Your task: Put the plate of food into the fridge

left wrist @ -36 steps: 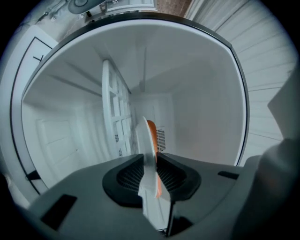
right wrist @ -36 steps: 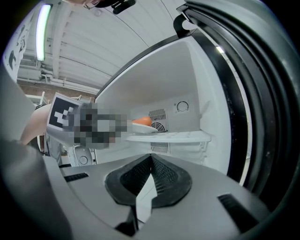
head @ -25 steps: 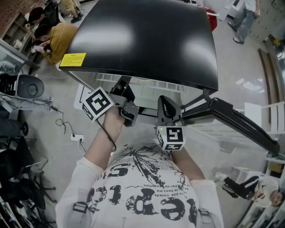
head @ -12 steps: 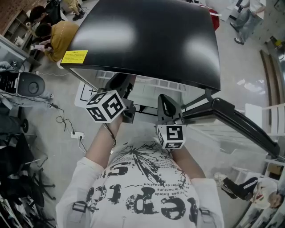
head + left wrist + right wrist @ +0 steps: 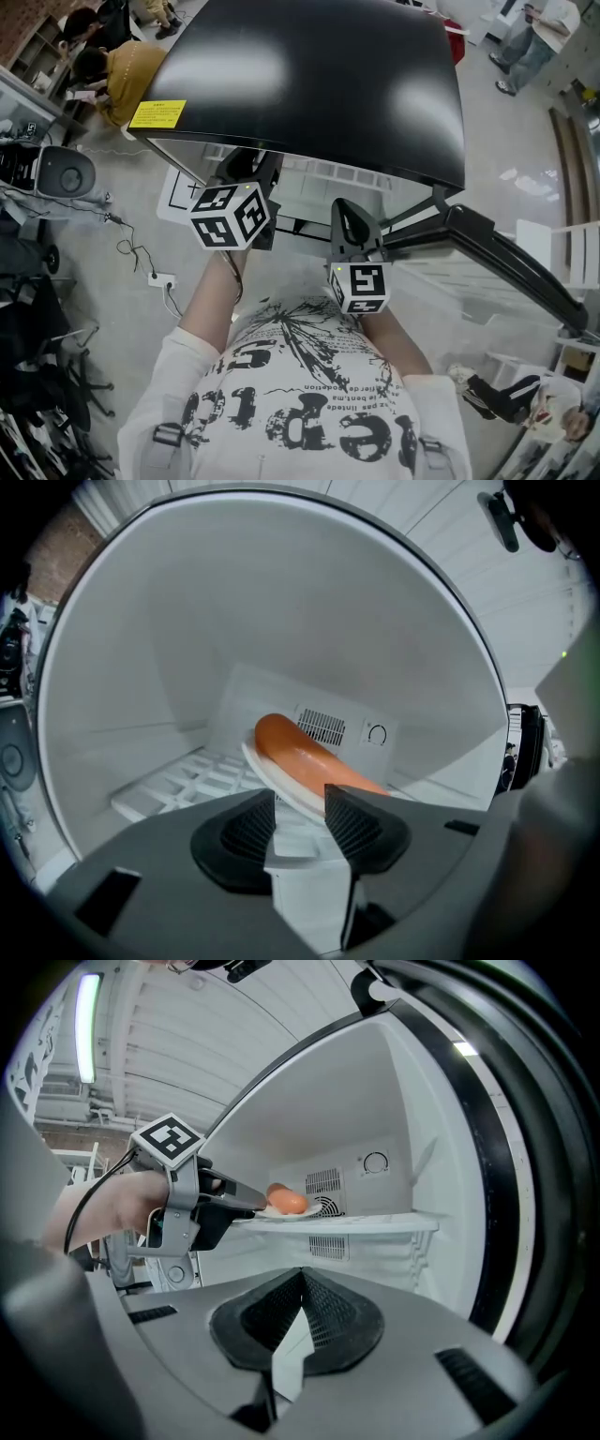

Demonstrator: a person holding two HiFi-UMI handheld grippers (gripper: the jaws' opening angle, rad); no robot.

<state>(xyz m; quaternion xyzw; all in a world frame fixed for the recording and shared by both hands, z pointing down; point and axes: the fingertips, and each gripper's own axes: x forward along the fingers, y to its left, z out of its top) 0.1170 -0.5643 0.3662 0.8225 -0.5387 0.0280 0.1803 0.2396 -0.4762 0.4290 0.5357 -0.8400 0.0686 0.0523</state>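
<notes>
A white plate (image 5: 281,785) carrying an orange sausage-shaped piece of food (image 5: 305,754) rests on the white shelf (image 5: 178,780) inside the fridge. My left gripper (image 5: 300,803) reaches into the fridge, and its jaws are opening. The plate's near rim lies in the gap between the fingertips, and the pads stand off it. From the right gripper view, the left gripper (image 5: 246,1211) sits at the plate's (image 5: 281,1211) edge on the shelf (image 5: 375,1221). My right gripper (image 5: 302,1283) is shut and empty, held back in front of the fridge opening.
The fridge has a black top (image 5: 309,84), and its door (image 5: 506,258) swings open to the right. A vent and dial (image 5: 323,726) are on the back wall. People (image 5: 122,70) sit on the floor at the far left, beside a fan (image 5: 61,178) and cables.
My left gripper has moved forward and rightward under the fridge top, and its marker cube has turned. The right gripper has stayed in place.
</notes>
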